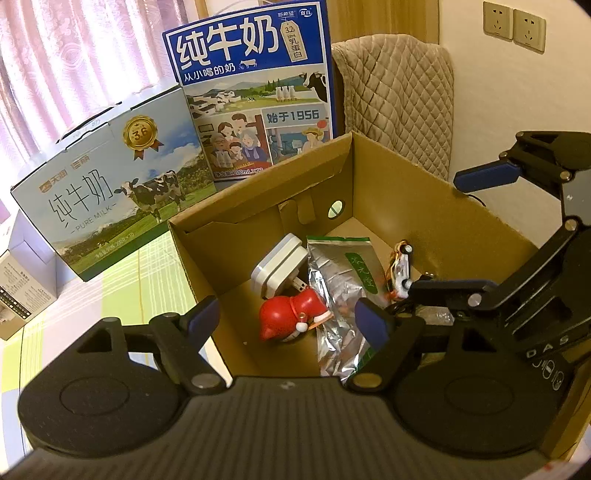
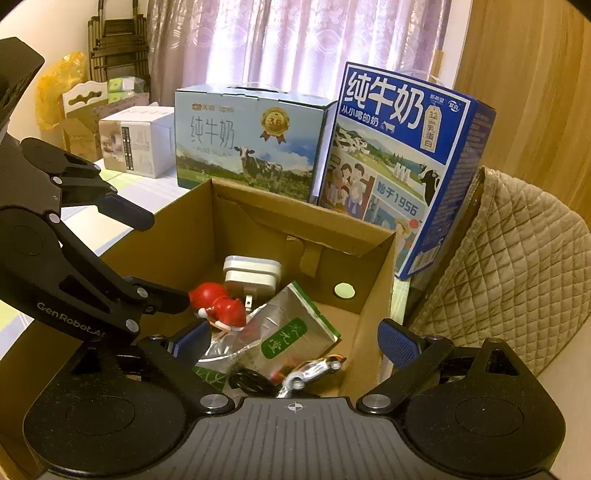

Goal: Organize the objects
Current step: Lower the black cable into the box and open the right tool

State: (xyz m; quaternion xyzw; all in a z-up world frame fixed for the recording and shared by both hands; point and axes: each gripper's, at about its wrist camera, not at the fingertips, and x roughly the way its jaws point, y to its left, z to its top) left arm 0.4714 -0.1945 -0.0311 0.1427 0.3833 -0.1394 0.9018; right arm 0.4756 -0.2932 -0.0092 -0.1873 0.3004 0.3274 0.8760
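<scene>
Both tools wide and empty over the box; left tool dropping for the red toy ahead could clip the right tool.

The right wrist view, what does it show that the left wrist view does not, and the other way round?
Only the right wrist view: a yellow plastic bag and a dark folded rack far left, and a black item near the toy car.

Only the left wrist view: two wall sockets.

Both: the cardboard box holding a white charger, a red figurine, a silver pouch and a toy car; two milk cartons behind; a quilted chair cover; both tongs open and empty.
</scene>
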